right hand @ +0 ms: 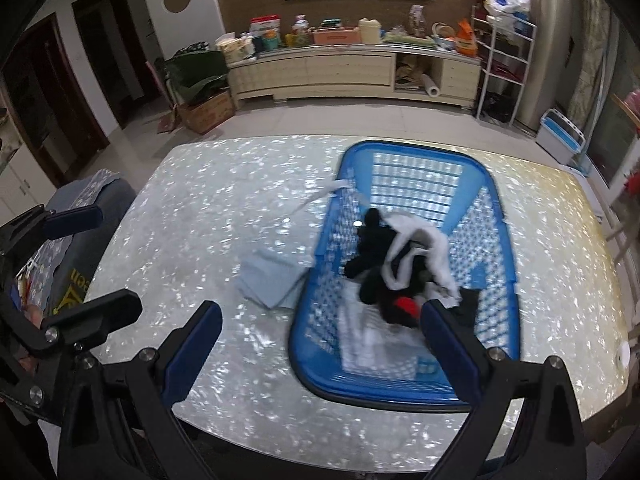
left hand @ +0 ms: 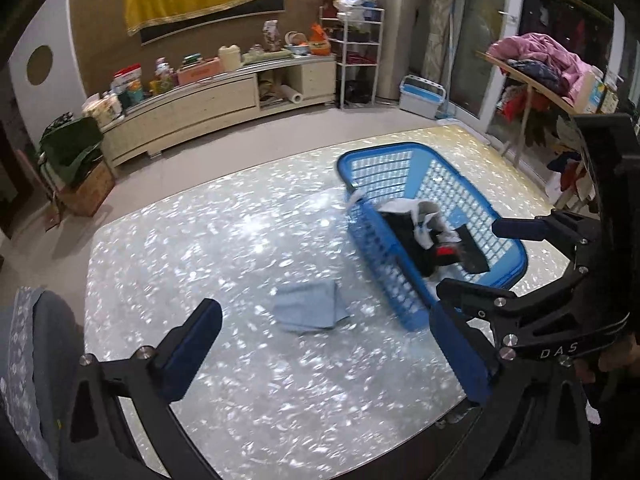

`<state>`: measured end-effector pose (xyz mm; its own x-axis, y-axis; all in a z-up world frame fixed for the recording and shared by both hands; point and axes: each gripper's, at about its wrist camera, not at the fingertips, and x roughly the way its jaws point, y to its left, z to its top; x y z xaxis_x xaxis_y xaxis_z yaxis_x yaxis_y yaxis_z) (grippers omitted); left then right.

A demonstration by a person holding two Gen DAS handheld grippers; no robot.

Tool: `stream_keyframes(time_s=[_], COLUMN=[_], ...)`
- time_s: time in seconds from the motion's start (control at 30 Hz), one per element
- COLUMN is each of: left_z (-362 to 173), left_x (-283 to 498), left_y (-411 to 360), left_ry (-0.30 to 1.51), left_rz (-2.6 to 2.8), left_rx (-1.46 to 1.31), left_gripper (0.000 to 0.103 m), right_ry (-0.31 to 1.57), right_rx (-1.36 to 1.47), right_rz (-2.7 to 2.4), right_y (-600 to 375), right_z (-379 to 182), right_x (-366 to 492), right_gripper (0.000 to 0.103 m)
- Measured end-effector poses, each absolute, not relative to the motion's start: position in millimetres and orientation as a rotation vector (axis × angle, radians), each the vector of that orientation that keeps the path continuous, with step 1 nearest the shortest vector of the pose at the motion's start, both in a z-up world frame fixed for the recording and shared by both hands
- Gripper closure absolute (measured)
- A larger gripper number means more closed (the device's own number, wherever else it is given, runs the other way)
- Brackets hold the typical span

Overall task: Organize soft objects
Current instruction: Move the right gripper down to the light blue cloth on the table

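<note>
Progress looks early: one folded pale-blue cloth [left hand: 308, 312] lies on the shimmering white table [left hand: 224, 240], while tangled black-and-white garments [right hand: 400, 264] (unsorted) fill the blue plastic basket [right hand: 500, 216]. Left gripper [left hand: 324, 344] and right gripper [right hand: 320, 344] both gape empty.

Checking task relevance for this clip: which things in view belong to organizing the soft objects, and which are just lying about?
Belongs to the job:
- blue basket
- jumble of black, white and red clothes inside it
- folded light blue cloth on the table beside the basket
- left gripper and right gripper, both open and empty

Just lying about:
- sideboard clutter
- pink clothes pile
- cardboard box
</note>
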<state>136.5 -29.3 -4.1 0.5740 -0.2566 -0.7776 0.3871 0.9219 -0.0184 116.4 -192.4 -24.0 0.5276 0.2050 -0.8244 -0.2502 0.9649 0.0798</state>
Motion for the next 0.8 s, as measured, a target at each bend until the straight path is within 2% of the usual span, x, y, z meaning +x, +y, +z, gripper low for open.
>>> stream_keyframes(time_s=[0.8], left_z=[-74.6], left_x=[154.8], left_y=[79.0], left_ry=[1.024], left_rz=[-0.230], left_rx=[0.062], left_gripper=[0.000], right_ry=[1.141], right_rx=[-0.138], right_rz=[0.412], right_y=[-75.5], right_z=[-93.3], right_x=[156.9], right_gripper=[0.003])
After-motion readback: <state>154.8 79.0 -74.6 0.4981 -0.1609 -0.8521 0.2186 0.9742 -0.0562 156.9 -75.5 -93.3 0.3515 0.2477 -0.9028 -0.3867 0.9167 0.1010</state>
